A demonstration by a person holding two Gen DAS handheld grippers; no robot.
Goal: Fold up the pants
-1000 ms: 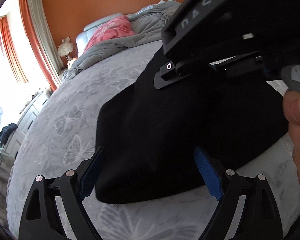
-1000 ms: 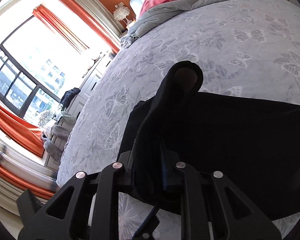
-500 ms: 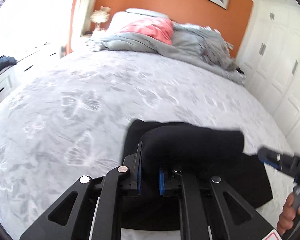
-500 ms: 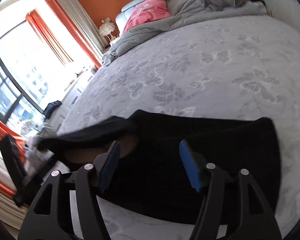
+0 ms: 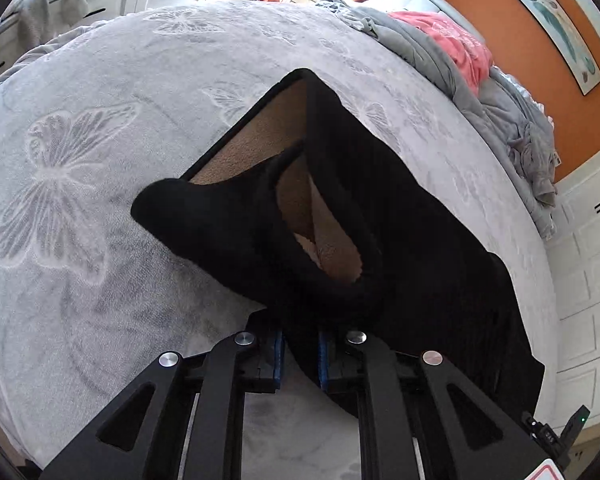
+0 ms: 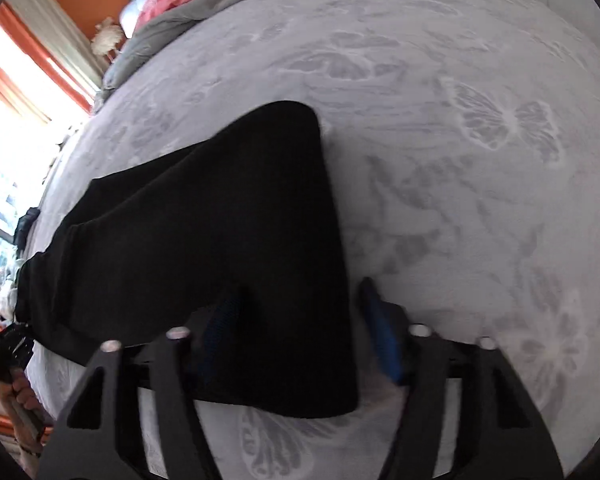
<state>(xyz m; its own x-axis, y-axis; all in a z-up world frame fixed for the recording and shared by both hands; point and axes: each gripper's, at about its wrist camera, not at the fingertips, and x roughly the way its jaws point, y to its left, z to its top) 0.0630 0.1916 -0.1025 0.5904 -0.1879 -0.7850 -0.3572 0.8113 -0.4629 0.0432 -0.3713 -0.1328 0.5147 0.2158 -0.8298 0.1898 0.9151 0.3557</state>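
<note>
On bed (image 5: pixel 80 160): pants (image 5: pixel 400 220), fold underway; left gripper (image 5: pixel 299 356) pinching waist end, right gripper (image 6: pixel 300 328) spread; next, prob. carry end across.

pants (image 5: pixel 400 216) — black, thick fabric with tan fleecy lining | state: partly folded, one end lifted and gaping open so the lining shows, the rest lying flat | pose: stretched lengthwise across the grey butterfly-print bedspread — near its front edge

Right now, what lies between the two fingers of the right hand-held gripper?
The black pants' folded edge lies there on the grey bedspread, uncaught; the right hand-held gripper is open, as the right wrist view shows.
</note>
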